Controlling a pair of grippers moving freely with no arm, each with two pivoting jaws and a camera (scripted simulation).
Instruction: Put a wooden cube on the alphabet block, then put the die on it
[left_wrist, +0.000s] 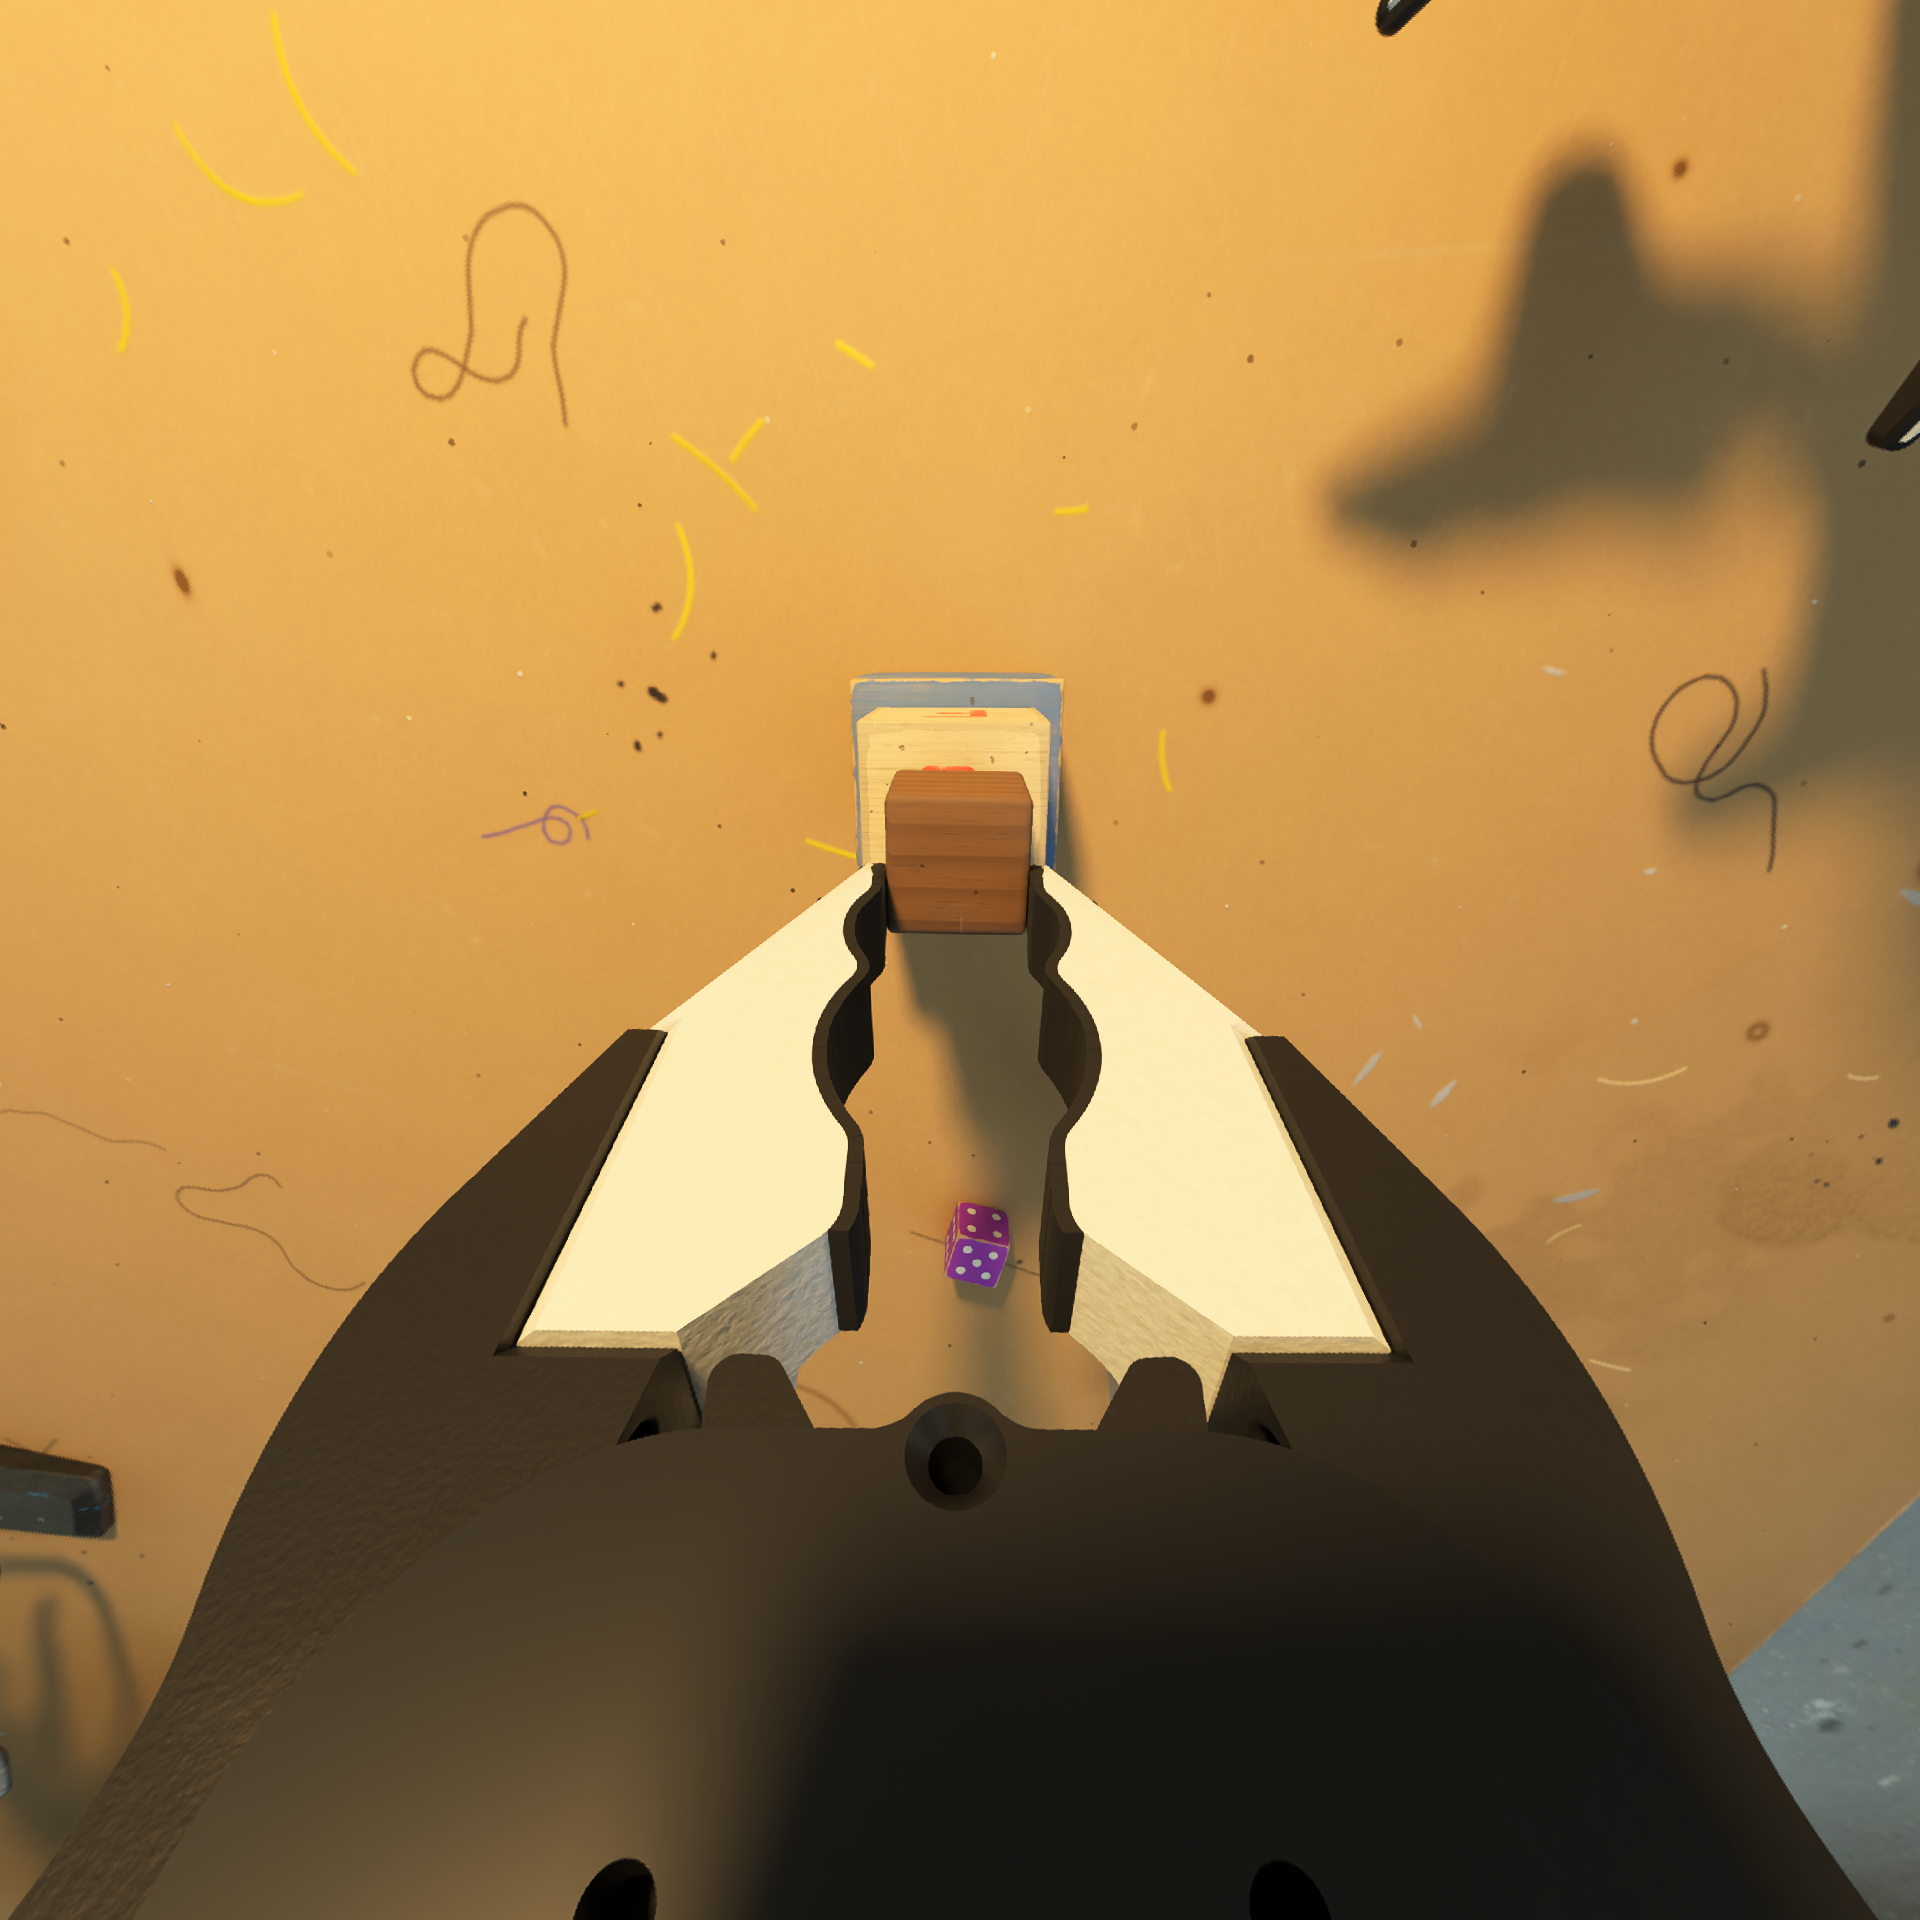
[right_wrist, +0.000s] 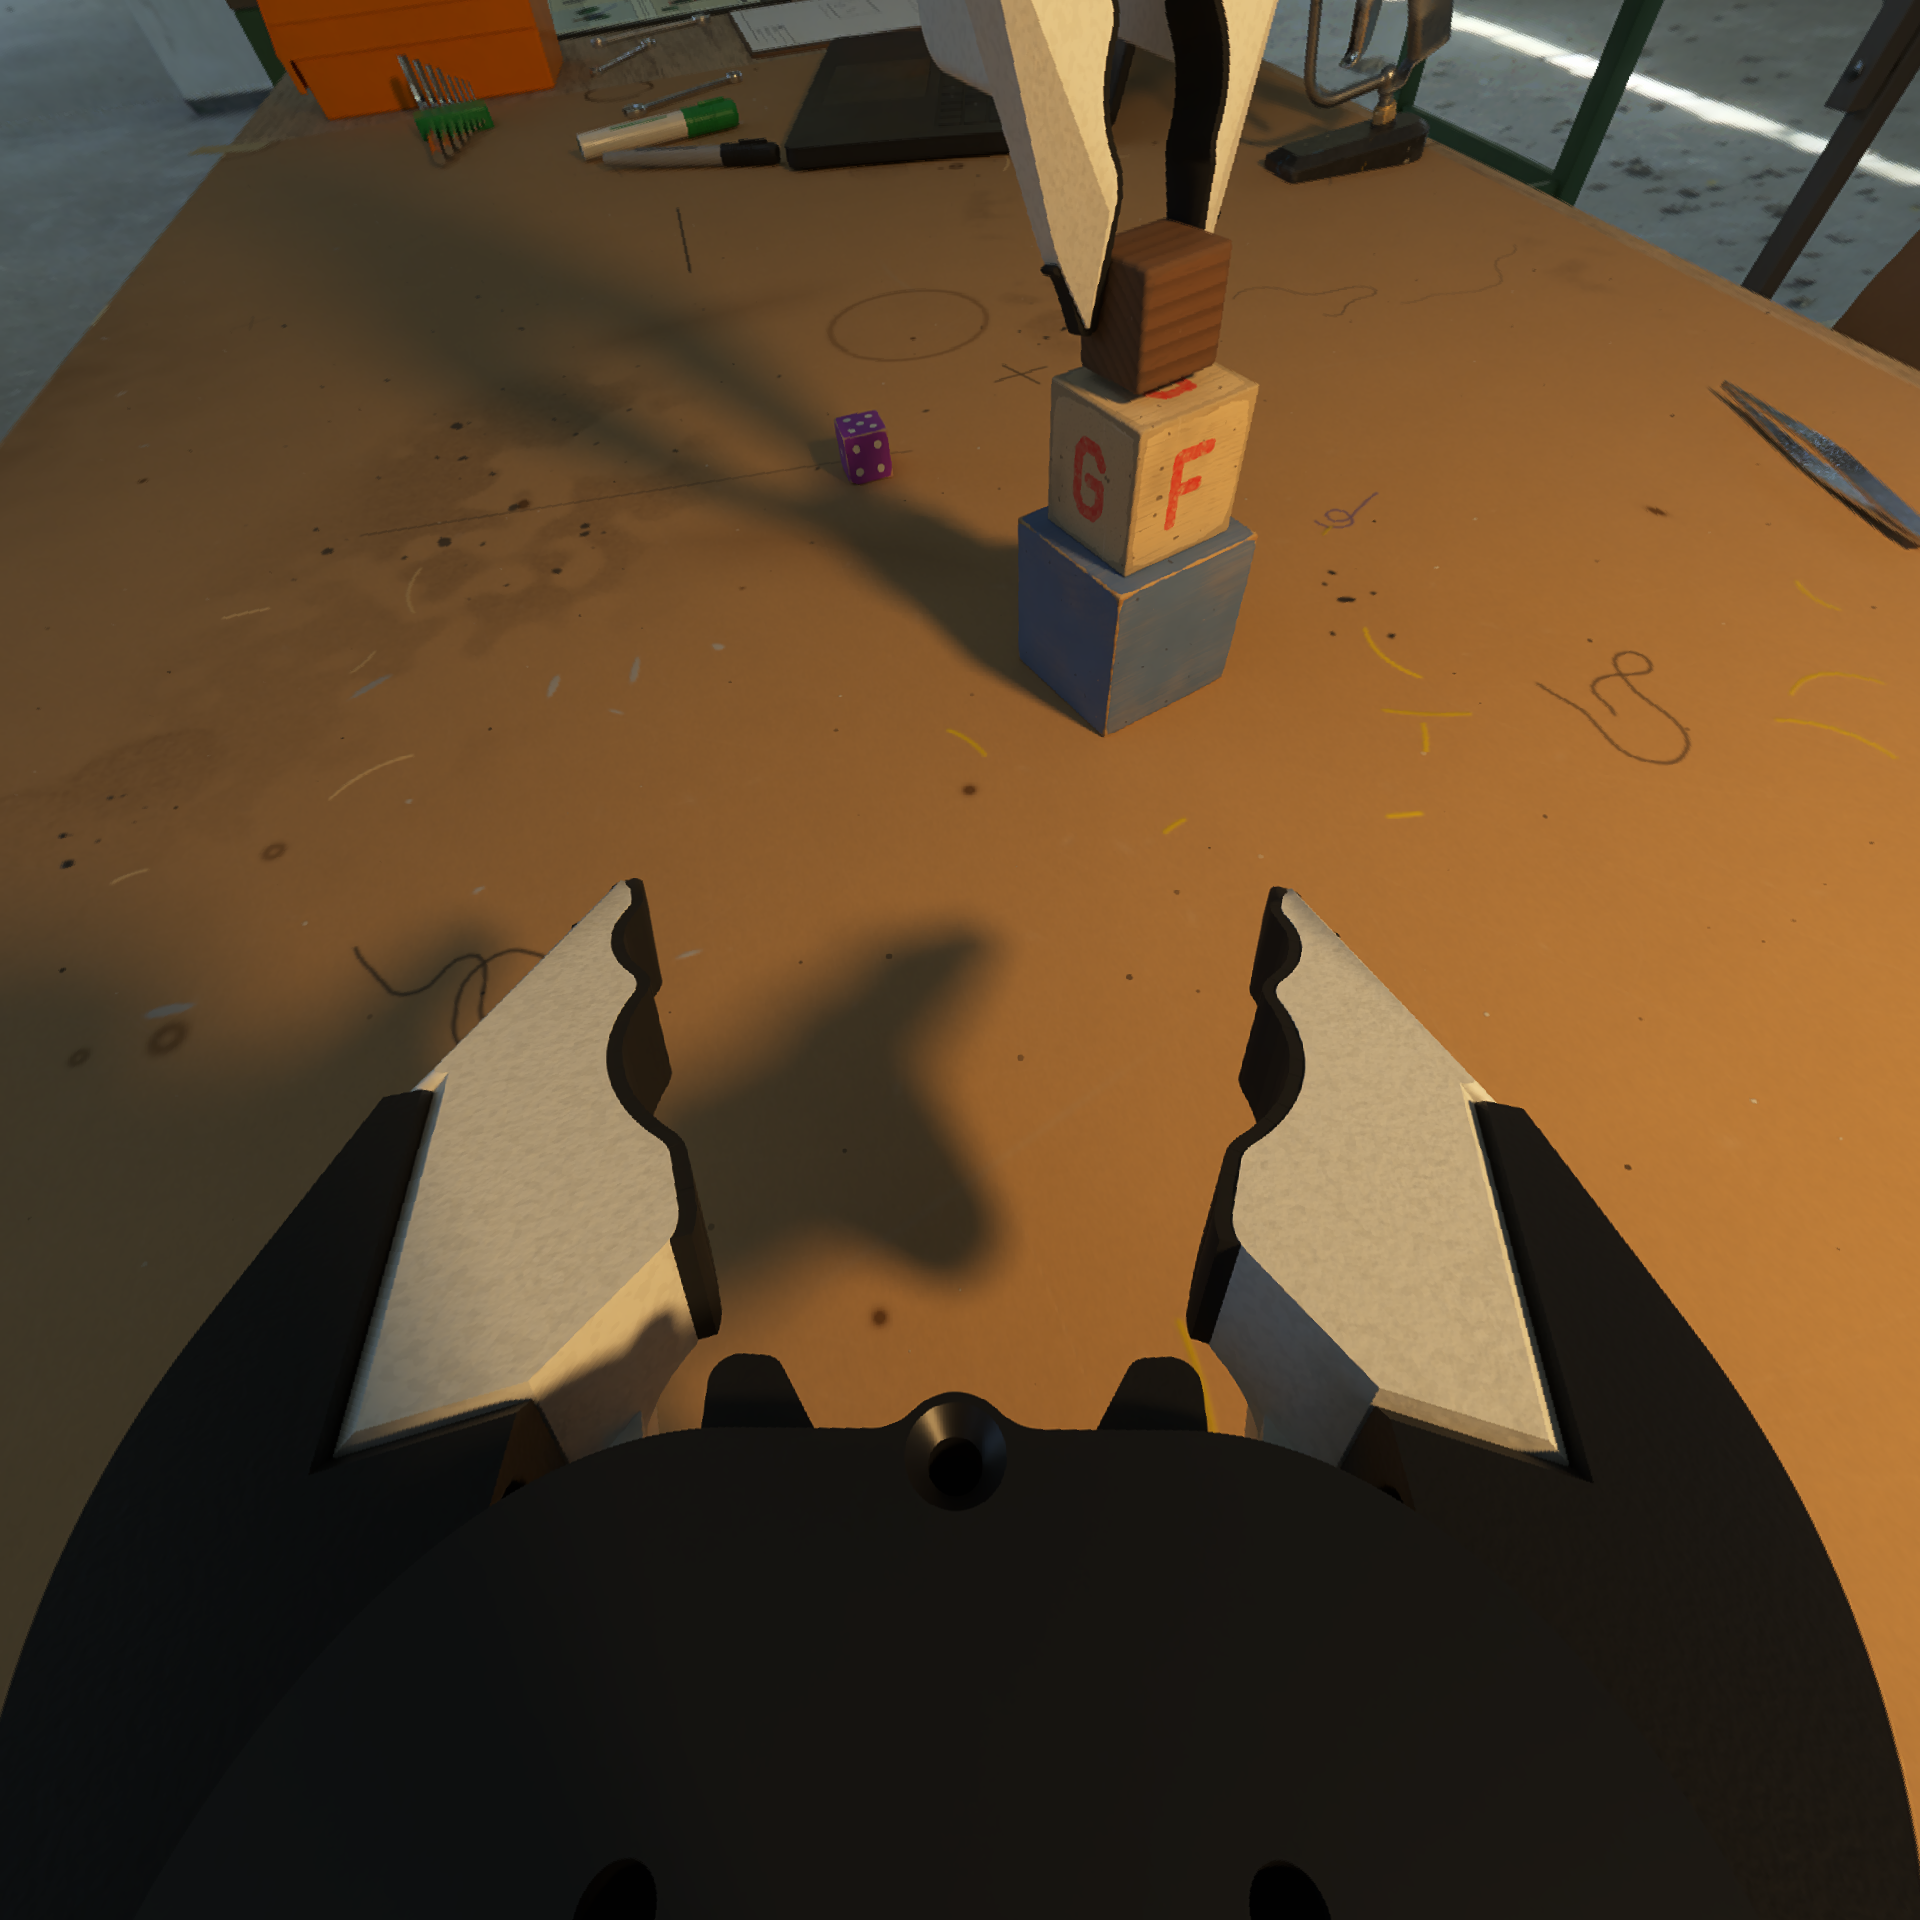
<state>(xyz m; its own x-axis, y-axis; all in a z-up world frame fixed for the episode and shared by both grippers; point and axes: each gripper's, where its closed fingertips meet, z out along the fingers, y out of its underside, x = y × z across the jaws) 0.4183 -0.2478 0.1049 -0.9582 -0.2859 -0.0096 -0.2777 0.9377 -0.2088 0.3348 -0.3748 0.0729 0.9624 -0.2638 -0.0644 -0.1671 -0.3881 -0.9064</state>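
My left gripper (left_wrist: 956, 896) points straight down and is shut on the brown wooden cube (left_wrist: 957, 850). The cube sits on, or just above, the pale alphabet block (left_wrist: 951, 736) with red letters, which stands on a blue block (left_wrist: 956, 686). In the right wrist view the same stack shows: wooden cube (right_wrist: 1162, 307), alphabet block (right_wrist: 1151, 473), blue block (right_wrist: 1132, 623), with the left gripper (right_wrist: 1138, 244) coming down from above. The purple die (right_wrist: 862, 447) lies on the table left of the stack; it also shows under the left gripper (left_wrist: 977, 1245). My right gripper (right_wrist: 956, 914) is open and empty, in front of the stack.
The brown worktable (right_wrist: 520, 727) is scribbled and stained. At its far end lie an orange box (right_wrist: 405, 47), a green bit holder (right_wrist: 452, 114), markers (right_wrist: 665, 130), a black flat device (right_wrist: 894, 109) and a clamp (right_wrist: 1351, 125). Metal tweezers (right_wrist: 1829, 462) lie at the right.
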